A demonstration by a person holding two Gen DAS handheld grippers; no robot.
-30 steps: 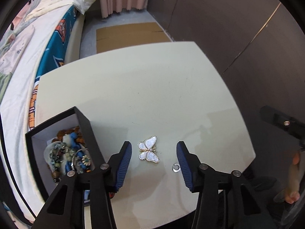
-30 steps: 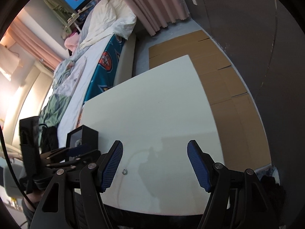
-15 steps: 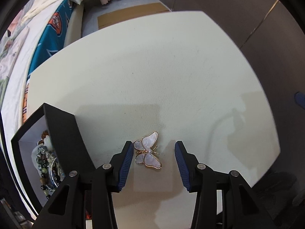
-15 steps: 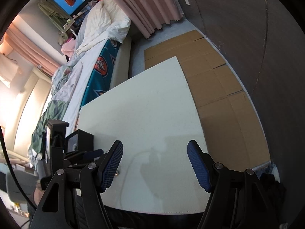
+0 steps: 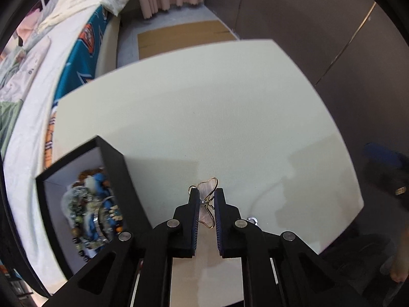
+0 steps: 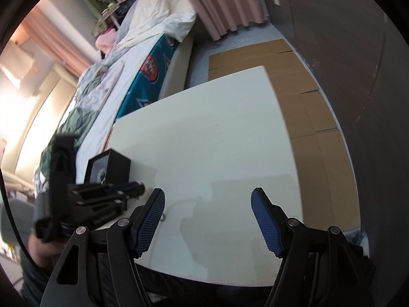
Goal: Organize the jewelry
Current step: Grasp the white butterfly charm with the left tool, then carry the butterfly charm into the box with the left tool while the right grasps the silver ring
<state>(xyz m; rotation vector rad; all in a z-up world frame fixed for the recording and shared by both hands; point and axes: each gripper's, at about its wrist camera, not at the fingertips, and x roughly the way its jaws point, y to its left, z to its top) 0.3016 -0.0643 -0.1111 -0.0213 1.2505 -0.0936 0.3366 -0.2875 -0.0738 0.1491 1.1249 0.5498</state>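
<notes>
Left wrist view: left tongs [image 5: 206,200] pinching a butterfly brooch [image 5: 207,206] between the blue pads, one pale gold-rimmed wing poking up past the tips, clear of the desk [image 5: 204,117]. Just left, an open black jewelry box [image 5: 116,179] standing on the desk, crammed with a blurred tangle of beaded bracelets [image 5: 94,209]. Right of the tongs, a small silver ring [image 5: 251,220] lying flat on the desk, partly hidden by the tong frame. Beyond the desk, cardboard [image 5: 184,35] on the floor and a bed [image 5: 51,64] to the left.

Right wrist view: right tongs [image 6: 207,220] spread wide over the near desk edge, holding nothing. At left, blurred, the left tongs [image 6: 139,188] pressed together beside the black jewelry box [image 6: 115,168]. Small ring [image 6: 163,216] on the desk just beside the right tongs' left pad.
</notes>
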